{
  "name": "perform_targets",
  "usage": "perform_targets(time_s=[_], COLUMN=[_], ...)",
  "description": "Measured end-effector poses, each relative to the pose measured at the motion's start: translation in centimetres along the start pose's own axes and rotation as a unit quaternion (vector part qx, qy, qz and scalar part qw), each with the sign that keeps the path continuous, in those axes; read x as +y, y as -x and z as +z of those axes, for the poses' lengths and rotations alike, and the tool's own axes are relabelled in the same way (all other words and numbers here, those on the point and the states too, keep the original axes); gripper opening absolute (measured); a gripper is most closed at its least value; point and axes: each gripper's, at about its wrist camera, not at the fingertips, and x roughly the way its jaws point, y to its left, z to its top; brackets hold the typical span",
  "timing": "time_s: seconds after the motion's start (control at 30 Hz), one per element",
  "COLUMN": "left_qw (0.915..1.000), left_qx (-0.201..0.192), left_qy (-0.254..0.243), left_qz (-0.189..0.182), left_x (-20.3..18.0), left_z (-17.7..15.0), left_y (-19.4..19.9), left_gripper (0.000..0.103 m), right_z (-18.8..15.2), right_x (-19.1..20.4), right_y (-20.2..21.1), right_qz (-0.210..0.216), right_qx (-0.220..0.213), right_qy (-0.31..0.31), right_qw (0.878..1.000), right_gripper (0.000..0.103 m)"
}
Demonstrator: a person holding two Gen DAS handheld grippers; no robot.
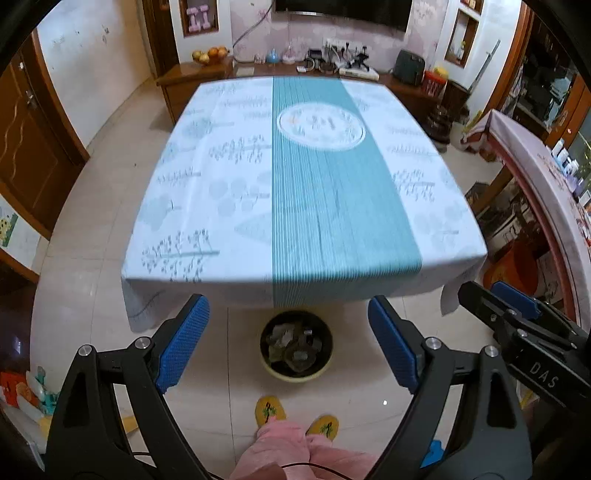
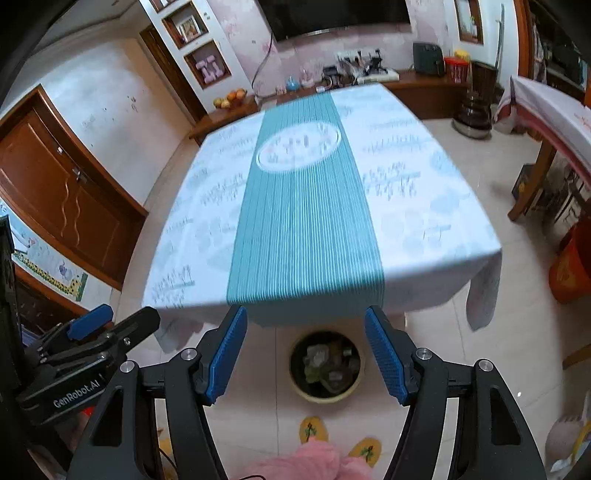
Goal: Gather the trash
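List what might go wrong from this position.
1. The bin on the floor already looks full of scraps; anything added may spill over.
2. It stands close to the hanging tablecloth edge and the person's slippers, so a lowered tool could snag cloth or bump a foot.
3. Both the left tool and the right tool are open and empty.

Your table [image 1: 229,177] wears only its tablecloth [image 1: 332,206]; the trash bin [image 1: 295,373] stands on the floor [image 1: 92,258] below its near edge.

a home living room: clothed table [image 1: 221,184], wall television [image 1: 343,11], fruit bowl [image 1: 210,56]
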Motion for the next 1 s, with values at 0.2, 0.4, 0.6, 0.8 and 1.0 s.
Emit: perform_targets(time_s=[0.2, 0.4, 0.6, 0.8, 1.0], left_qw=[0.9997, 0.9995, 0.9994, 0.9994, 0.9994], left_qx=[-0.025, -0.031, -0.03, -0.028, -0.031], left_qy=[0.007, 0.008, 0.012, 0.015, 0.008], left_qz=[0.006, 0.008, 0.008, 0.011, 0.011], left_x=[-0.4, -0.4, -0.3, -0.2, -0.1], left_z=[1.5, 2.4, 2.8, 3.0, 3.2], left_y=[1.7, 2.2, 2.0, 1.7, 1.2], left_gripper=[0.086, 0.086, 0.086, 0.086, 0.086], right_z=[2.1, 3.1, 3.3, 3.3, 3.4], right_x=[1.3, 2.9, 3.4, 3.9, 4.5], right_y=[2.0, 2.9, 2.8, 2.7, 2.6], right_qz=[-0.002, -0.011, -0.015, -0.018, -0.02], right_qx=[-0.038, -0.061, -0.072, -0.079, -0.082], right_qy=[0.013, 0.032, 0.04, 0.048, 0.055], right_qw=[0.999, 0.998, 0.996, 0.996, 0.995], right_gripper=[0.067, 0.067, 0.067, 0.067, 0.067])
